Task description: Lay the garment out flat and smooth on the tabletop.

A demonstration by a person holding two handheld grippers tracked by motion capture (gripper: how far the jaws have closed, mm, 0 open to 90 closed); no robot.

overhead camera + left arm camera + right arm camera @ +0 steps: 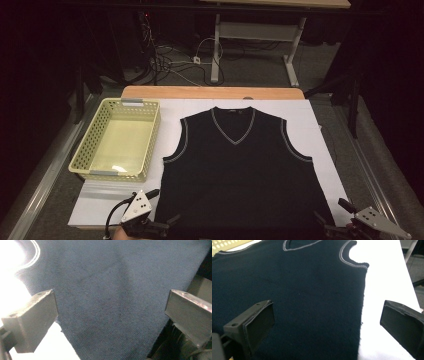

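Note:
A black sleeveless V-neck vest (240, 165) with grey trim lies flat, neck away from me, on a white sheet (322, 150). My left gripper (167, 226) sits at the hem's left corner at the table's near edge. In the left gripper view its jaws (111, 302) stand wide apart over the dark knit (100, 277), pressing on nothing. My right gripper (327, 227) is at the hem's right corner. In the right gripper view it (328, 312) is open above the vest's right side edge (299, 277), with white sheet (387, 277) beside it.
A pale yellow perforated basket (150, 142) stands left of the vest on the sheet, and its corner shows in the right gripper view (222, 243). Beyond the wooden table edge (210, 92) are floor cables and another table's legs. Metal rails run along both sides.

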